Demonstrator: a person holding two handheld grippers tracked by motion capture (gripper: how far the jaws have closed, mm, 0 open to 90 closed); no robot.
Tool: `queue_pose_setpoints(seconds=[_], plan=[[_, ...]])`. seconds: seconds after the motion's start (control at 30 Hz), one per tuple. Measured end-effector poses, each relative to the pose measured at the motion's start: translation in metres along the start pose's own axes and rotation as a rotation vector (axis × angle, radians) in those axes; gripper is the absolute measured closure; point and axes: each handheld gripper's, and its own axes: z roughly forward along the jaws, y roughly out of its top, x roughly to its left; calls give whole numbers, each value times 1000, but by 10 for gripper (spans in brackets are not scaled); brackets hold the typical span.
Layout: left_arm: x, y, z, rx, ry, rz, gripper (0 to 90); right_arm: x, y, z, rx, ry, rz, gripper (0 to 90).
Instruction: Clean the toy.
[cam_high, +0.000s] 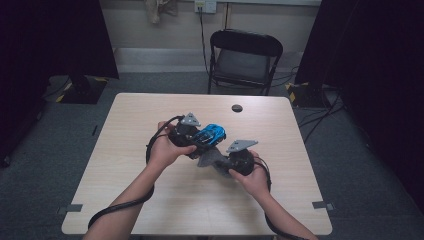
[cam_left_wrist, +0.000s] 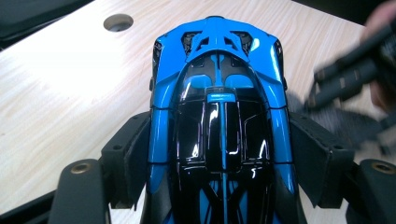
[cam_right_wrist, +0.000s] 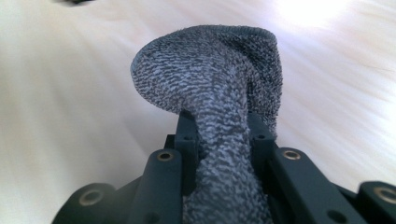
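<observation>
My left gripper (cam_left_wrist: 219, 163) clamps the blue car (cam_left_wrist: 219, 107) by its sides; my right gripper (cam_right_wrist: 219, 140) pinches the grey cloth (cam_right_wrist: 210, 84) above the table (cam_high: 150, 200).

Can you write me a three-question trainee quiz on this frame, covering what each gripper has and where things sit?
1. True or false: the left gripper has its jaws closed on the sides of the blue toy car.
2. What does the right gripper hold?
A. a sponge
B. a grey cloth
C. a toy car
3. Fill in: in the high view, the dark round hole in the table lies on the ____ side of the car from the person.

Key:
1. True; a jaw presses each flank of the car.
2. B; the grey cloth is pinched between the jaws and fans out above them.
3. Far.
</observation>
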Motion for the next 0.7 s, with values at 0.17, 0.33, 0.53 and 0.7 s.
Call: queue_pose_setpoints(seconds=[0.17, 0.33, 0.53, 0.7], plan=[[-6, 5, 6, -12, -16, -5, 283, 14, 7, 7, -21, 48, -14, 726], [-12, 1, 12, 5, -38, 10, 282, 10, 10, 9, -59, 44, 33, 726], [-10, -3, 11, 11, -38, 2, 283, 1, 8, 5, -69, 16, 67, 727], [-7, -8, 8, 12, -35, -7, 282, -11, 7, 0, -88, -29, 94, 727]])
